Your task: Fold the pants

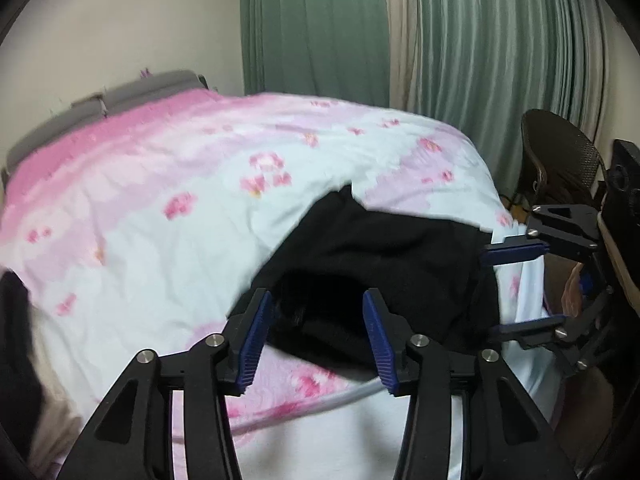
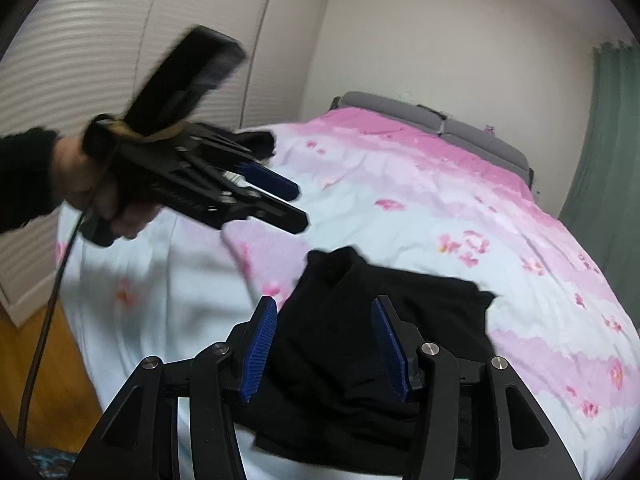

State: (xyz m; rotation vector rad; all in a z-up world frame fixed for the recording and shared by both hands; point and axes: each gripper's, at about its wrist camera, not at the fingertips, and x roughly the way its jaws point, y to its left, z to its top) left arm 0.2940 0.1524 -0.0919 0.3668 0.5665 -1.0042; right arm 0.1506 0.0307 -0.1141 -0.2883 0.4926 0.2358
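The black pants (image 1: pixel 380 248) lie in a folded heap on the pink-flowered duvet (image 1: pixel 160 168), near the bed's front edge. My left gripper (image 1: pixel 318 304) is open just in front of the heap, with nothing pinched between its blue pads. The right wrist view shows the left gripper (image 2: pixel 298 208) held by a hand (image 2: pixel 80 184) above the duvet, left of the pants (image 2: pixel 420 312). My right gripper (image 2: pixel 324 308) is open over the near part of the heap, its pads clear of the cloth. In the left wrist view the right gripper (image 1: pixel 516 288) sits at the heap's right edge.
A grey headboard (image 2: pixel 400 108) closes the far end of the bed. Green curtains (image 1: pixel 320 28) hang behind it. A dark mesh chair (image 1: pixel 560 152) stands by the bed's corner. White louvred wardrobe doors (image 2: pixel 80 60) and wooden floor (image 2: pixel 40 360) lie to the left. A cable (image 2: pixel 44 340) hangs from the left gripper.
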